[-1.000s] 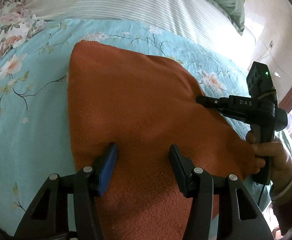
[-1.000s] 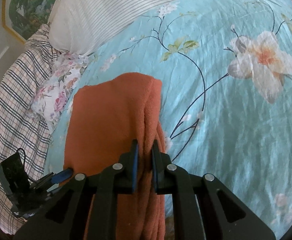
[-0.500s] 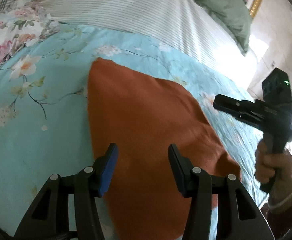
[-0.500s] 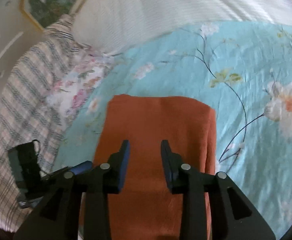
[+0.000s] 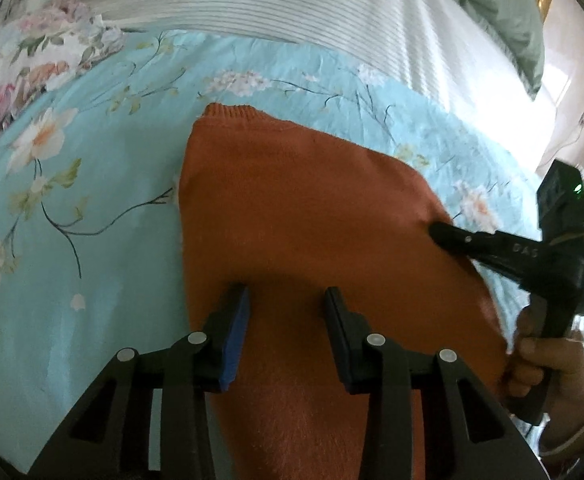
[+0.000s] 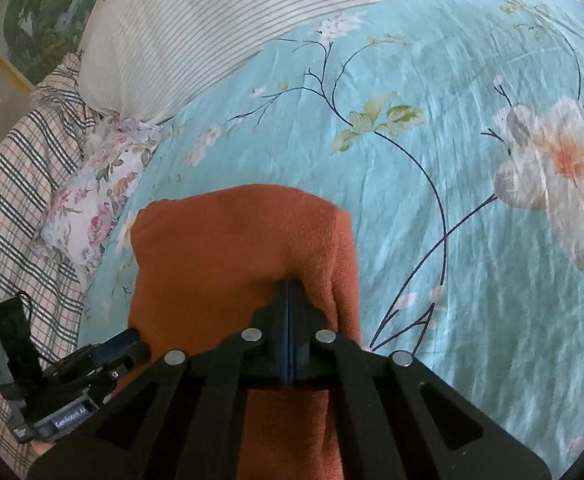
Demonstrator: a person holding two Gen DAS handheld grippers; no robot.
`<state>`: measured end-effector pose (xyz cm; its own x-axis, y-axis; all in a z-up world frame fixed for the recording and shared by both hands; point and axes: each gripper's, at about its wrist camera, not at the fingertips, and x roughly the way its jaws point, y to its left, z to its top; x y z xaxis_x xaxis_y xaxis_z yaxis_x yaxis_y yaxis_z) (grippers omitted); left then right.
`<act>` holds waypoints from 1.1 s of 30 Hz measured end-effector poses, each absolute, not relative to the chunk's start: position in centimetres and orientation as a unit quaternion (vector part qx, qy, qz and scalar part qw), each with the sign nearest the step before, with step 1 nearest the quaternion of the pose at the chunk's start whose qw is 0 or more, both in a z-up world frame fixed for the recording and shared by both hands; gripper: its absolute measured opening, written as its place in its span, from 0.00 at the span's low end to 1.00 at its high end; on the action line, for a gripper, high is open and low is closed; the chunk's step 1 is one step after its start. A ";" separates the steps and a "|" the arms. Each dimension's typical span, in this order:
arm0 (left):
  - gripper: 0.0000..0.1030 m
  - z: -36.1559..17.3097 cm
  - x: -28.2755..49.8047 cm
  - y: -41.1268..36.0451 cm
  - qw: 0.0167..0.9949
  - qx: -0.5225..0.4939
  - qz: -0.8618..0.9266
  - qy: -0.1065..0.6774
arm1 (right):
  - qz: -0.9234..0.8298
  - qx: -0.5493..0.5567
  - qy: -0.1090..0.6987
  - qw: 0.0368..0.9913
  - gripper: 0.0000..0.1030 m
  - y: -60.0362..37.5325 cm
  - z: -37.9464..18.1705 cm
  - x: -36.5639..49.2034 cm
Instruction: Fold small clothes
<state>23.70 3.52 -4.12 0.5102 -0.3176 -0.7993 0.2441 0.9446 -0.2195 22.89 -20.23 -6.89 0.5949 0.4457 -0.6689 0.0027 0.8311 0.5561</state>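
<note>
Left wrist view: one orange knit garment [image 5: 304,208], folded, lies flat on a turquoise floral bedsheet [image 5: 103,208], ribbed hem at its far edge. One left gripper [image 5: 285,300] hangs over the near part of the garment, two fingers, one blue pad visible. Jaws at a medium gap and they have just been closing; orange fabric lies under the gap, pads not pressing on it. One right gripper [image 5: 438,232] comes in from the right side, tip on the garment's right edge, jaws together. Whether fabric is pinched cannot be told from here. Writing on its body reads "DAS". One green light on its top block. One hand [image 5: 540,356] grips its handle, light cuff at the wrist. Behind: one white striped pillow [image 5: 292,4], one green pillow [image 5: 504,8], one pink floral pillow [image 5: 23,60] at left. Pale wall [image 5: 572,92] at right with a cord hanging on it.

Right wrist view: the right gripper's [image 6: 287,286] jaws are fully together, blue pads meeting in a thin line, tip against a raised fold of the orange garment [image 6: 219,248]; no fabric visibly between the pads. Garment sits near centre-bottom on the bedsheet [image 6: 432,100], which has one large white-orange flower print at right. Left gripper [image 6: 125,340] at lower left, at the garment's left edge, one blue pad showing; label on its body too blurred to read. One striped pillow [image 6: 195,28], one floral pillow [image 6: 95,204], one plaid cloth [image 6: 15,184] at left. One framed landscape picture [image 6: 43,12] on the wall, top left.
</note>
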 end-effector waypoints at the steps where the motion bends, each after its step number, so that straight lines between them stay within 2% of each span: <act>1: 0.37 -4.0 23.5 3.2 0.870 -0.026 -0.155 0.468 | 0.129 0.260 0.432 0.854 0.00 -20.2 -6.8 22.8; 10: 0.37 -2.5 20.2 2.5 0.874 0.029 -0.113 0.472 | 0.143 0.225 0.430 0.863 0.04 -18.9 -4.5 18.8; 24: 0.37 -0.5 12.6 3.7 0.884 0.040 -0.111 0.453 | 0.156 0.192 0.429 0.869 0.04 -18.0 -3.5 12.0; 33: 0.40 -2.8 11.8 3.9 0.875 0.036 -0.124 0.466 | 0.124 0.193 0.443 0.866 0.03 -19.4 -5.9 12.0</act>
